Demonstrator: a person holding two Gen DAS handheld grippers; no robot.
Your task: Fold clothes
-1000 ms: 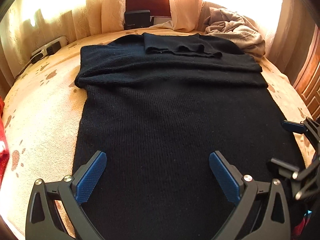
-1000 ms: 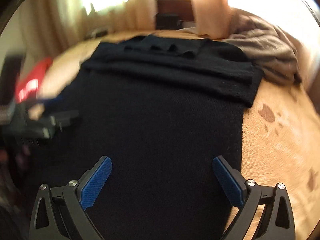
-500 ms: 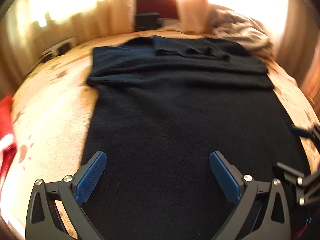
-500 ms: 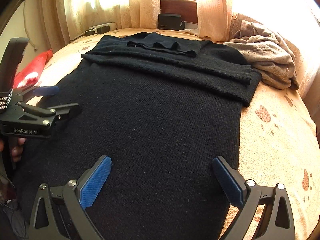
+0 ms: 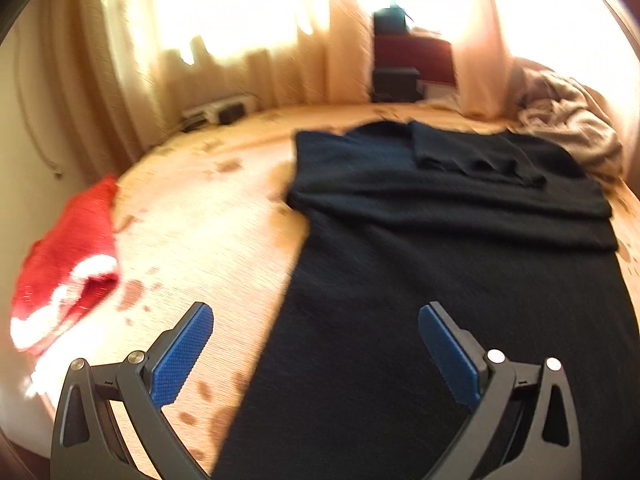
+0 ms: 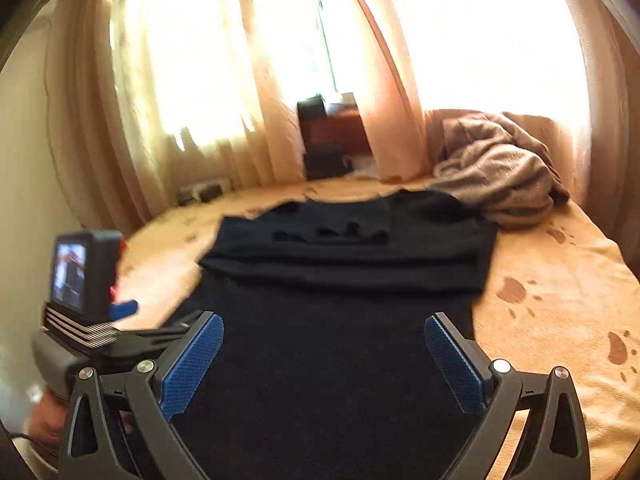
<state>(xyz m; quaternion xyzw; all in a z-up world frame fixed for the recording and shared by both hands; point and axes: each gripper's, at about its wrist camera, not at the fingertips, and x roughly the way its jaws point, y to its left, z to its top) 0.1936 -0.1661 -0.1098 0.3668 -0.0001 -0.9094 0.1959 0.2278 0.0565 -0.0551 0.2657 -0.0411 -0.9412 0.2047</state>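
While both grippers hang above the near end of the bed, one black knit sweater (image 5: 460, 280) lies spread flat on the tan paw-print bedspread (image 5: 208, 232), its far part folded across into a band with a sleeve (image 5: 472, 156) doubled on top toward 12 o'clock.

From the left wrist view, the left gripper (image 5: 316, 344) is spread wide and holds nothing; its left blue pad (image 5: 180, 356) sits over bare bedspread and its right pad over the sweater, so the garment's left edge runs between them. One red garment with white marks (image 5: 68, 272) lies crumpled at 9 o'clock, well apart from the sweater. One white power strip (image 5: 218, 110) rests at the bed's far edge near 11 o'clock, below the cream curtains (image 5: 240, 48). One crumpled beige garment (image 5: 572, 136) sits at 2 o'clock, its edge touching or just beside the sweater's far right corner; motion blur keeps that unclear. Dark boxes and a reddish cabinet (image 5: 412, 56) stand beyond the bed at 12 o'clock.

From the right wrist view, the right gripper (image 6: 324, 360) is likewise spread wide and empty, both pads over the black knit. At 9 o'clock the left gripper's body with its camera screen (image 6: 80, 276) shows, a hand (image 6: 44, 424) gripping it at 8 o'clock. Nothing lies on the sweater's near half.
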